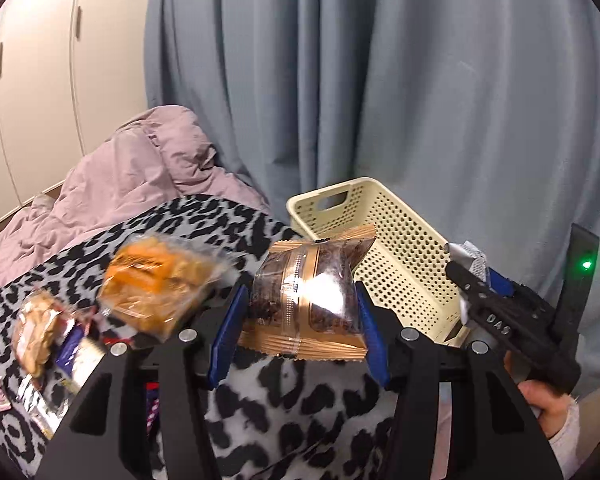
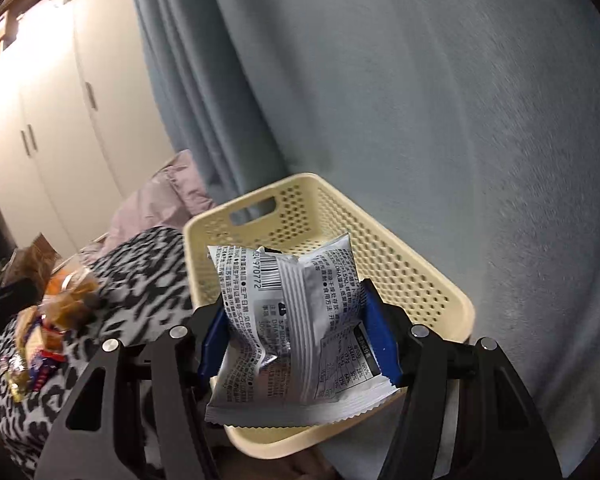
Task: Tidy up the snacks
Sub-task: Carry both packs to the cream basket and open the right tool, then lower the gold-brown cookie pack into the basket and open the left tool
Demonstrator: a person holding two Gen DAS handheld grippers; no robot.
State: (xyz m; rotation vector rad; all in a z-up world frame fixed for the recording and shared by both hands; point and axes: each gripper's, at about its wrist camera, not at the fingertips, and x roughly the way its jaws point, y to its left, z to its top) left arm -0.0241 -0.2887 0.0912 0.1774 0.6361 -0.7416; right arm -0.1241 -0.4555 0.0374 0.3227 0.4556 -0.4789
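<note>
1. The basket looked like matt cream plastic, perforated all over.
2. The brown pack was glossy clear film with gold-printed crimped ends.
3. The white pack was matt foil, crinkled.
4. The blanket was soft, fuzzy cloth.
5. The curtain was matt woven cloth.
6. The pads looked like smooth blue plastic.

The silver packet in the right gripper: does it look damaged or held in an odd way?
The silver packet is crumpled and dented where the right gripper squeezes it, but no tear or spill shows. It hangs above the cream basket, which looks empty.
</note>
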